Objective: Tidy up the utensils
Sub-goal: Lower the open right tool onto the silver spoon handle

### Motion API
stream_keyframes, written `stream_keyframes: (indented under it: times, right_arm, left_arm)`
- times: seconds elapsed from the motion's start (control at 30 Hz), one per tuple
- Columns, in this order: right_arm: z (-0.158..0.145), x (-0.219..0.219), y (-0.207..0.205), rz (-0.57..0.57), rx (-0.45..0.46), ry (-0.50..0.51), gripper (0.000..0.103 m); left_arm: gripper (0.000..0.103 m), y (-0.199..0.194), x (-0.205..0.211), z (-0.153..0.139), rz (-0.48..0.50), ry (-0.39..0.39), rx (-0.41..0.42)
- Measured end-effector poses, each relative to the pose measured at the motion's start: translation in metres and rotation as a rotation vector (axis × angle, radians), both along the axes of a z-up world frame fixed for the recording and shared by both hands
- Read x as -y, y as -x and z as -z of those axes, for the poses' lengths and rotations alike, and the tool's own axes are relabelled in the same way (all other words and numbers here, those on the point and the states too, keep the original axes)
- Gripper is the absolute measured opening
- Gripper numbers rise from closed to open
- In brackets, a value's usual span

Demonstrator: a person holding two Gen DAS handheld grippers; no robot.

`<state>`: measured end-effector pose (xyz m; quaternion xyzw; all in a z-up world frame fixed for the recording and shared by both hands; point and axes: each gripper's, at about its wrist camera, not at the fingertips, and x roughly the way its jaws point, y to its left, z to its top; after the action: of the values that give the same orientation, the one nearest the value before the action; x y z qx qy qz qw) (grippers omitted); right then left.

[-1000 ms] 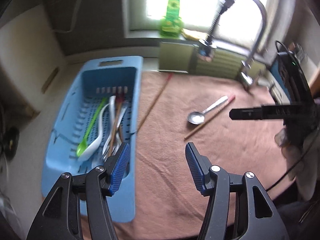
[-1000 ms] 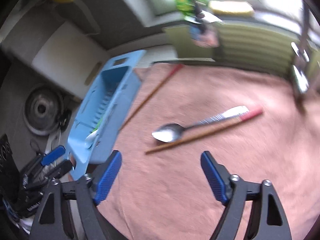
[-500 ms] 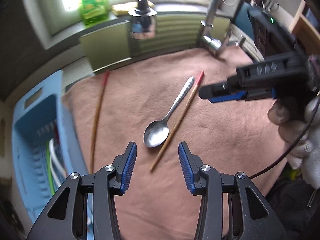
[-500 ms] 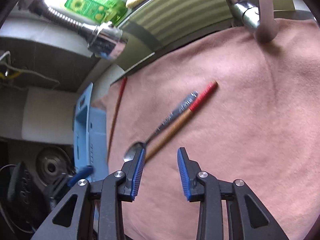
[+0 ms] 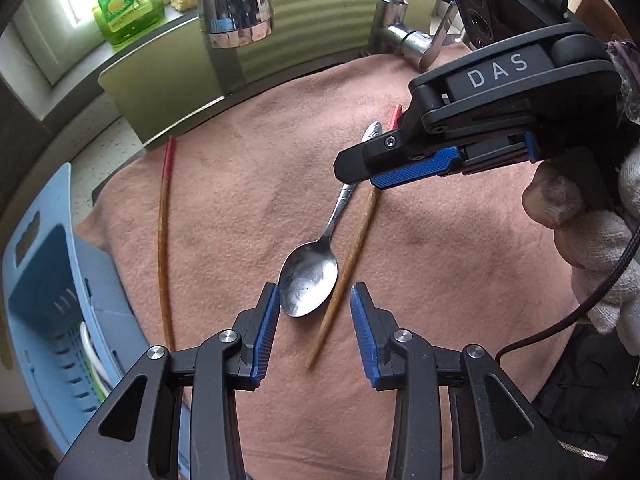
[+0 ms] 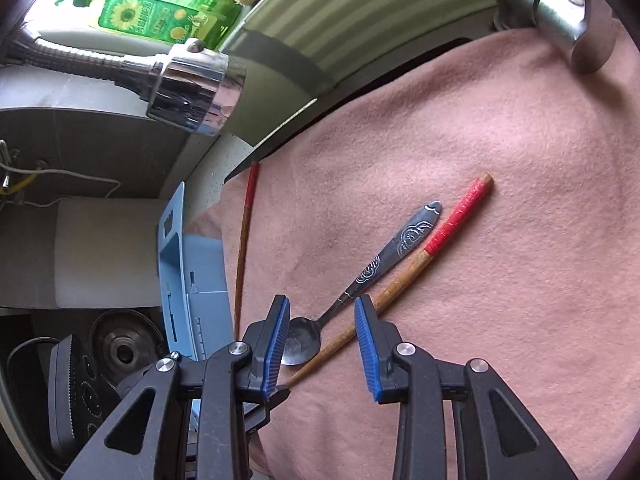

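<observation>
Nearest, the left tongs [image 5: 313, 322] were seen closing, part-open, with nothing pinched yet; the metal spoon [image 5: 309, 280] lay with its bowl between the blue ribbed pads. Just right of the spoon, touching it, a wooden chopstick [image 5: 348, 264] with a red end was laid on the fuzzy pink cloth [image 5: 460, 272]. The right tongs [image 6: 322, 338] were held part-open over the spoon's neck, gripping nothing. A slip was judged likely: the smooth, rounded bowl could be squeezed out, or the thin chopstick dragged along. Left of the spoon, a second chopstick [image 5: 162, 248] was laid, and farther left the perforated blue plastic tray [image 5: 48, 312].
</observation>
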<state>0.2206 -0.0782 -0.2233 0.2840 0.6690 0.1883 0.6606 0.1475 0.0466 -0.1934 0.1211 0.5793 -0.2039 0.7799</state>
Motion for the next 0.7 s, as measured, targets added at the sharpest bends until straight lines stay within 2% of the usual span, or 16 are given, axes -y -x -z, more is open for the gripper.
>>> stream_keyframes:
  times: [0.33, 0.5, 0.7]
  right_arm:
    - [0.008, -0.001, -0.007, 0.006, -0.03, 0.011, 0.03]
    - [0.01, -0.01, -0.01, -0.006, -0.065, 0.046, 0.026]
    - [0.016, -0.026, -0.011, -0.017, -0.093, 0.089, 0.025]
  left_arm:
    - [0.035, -0.013, -0.006, 0.007, -0.013, 0.01, -0.017]
    - [0.035, -0.012, -0.008, 0.01, -0.012, 0.022, -0.026]
    - [0.035, -0.012, -0.01, 0.014, -0.013, 0.024, -0.03]
